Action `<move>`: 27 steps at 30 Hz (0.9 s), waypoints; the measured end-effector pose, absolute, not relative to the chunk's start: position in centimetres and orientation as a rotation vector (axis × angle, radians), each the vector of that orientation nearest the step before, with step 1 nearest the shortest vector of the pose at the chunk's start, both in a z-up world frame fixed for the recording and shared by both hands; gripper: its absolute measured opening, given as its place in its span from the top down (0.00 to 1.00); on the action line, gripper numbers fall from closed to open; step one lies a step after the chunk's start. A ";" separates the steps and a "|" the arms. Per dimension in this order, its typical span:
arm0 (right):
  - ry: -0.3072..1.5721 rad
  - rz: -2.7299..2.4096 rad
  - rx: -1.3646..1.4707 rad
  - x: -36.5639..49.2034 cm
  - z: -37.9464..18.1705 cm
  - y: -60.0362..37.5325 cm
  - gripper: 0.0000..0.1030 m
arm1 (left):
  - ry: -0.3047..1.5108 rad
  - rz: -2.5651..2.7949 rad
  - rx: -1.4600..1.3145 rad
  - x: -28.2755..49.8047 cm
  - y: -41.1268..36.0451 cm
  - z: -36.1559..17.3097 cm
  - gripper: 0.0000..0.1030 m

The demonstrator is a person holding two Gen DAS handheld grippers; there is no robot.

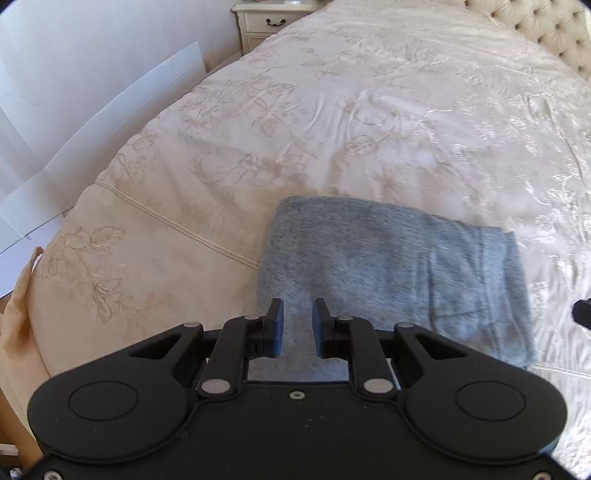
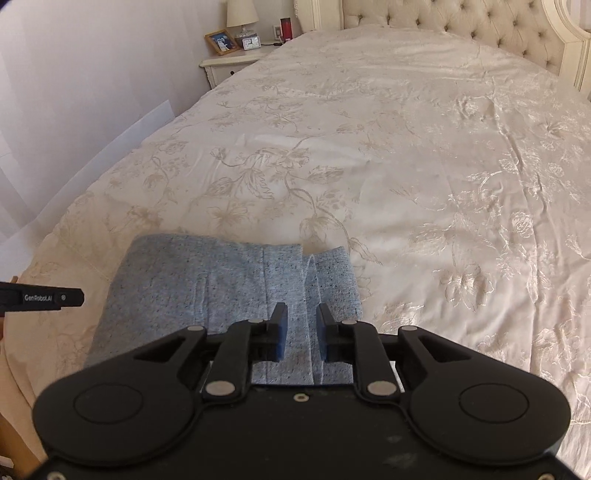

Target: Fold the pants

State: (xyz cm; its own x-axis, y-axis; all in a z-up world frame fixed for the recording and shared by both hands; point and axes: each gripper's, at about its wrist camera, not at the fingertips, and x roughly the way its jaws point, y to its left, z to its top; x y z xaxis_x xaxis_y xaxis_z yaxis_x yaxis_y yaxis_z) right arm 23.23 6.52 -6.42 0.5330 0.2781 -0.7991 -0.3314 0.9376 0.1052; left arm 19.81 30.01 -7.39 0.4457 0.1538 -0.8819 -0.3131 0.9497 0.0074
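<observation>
Grey-blue pants (image 1: 399, 266) lie folded into a compact rectangle near the foot of the bed; they also show in the right wrist view (image 2: 221, 288). My left gripper (image 1: 297, 325) hovers over their left near part, open and empty. My right gripper (image 2: 301, 328) hovers over their right near part by the waistband edge, open and empty. The left gripper's body (image 2: 40, 295) shows at the left edge of the right wrist view. A dark tip of the right gripper (image 1: 583, 312) shows at the right edge of the left wrist view.
A cream floral bedspread (image 2: 369, 147) covers the bed. A tufted headboard (image 2: 461, 29) is at the far end. A nightstand (image 2: 229, 66) with a lamp, photo frame and clock stands at the far left. A white wall (image 1: 74, 92) runs along the left.
</observation>
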 end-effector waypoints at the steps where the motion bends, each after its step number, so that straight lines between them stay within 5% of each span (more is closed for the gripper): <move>1: 0.938 0.370 -0.064 22.4 -6.0 6.6 0.80 | 1.067 0.290 -0.165 19.3 29.5 -7.0 0.75; 27: 0.859 0.439 -0.079 8.9 -0.7 2.4 0.73 | 1.009 0.347 -0.134 7.3 19.7 -2.7 0.73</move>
State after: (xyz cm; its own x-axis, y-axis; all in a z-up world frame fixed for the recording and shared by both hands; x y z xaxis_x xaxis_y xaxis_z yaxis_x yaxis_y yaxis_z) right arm 8.90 2.37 -0.66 0.5700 0.3427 -0.7468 -0.4052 0.9079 0.1074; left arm 7.29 19.70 -2.69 0.4840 0.2222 -0.8464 -0.3449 0.9374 0.0488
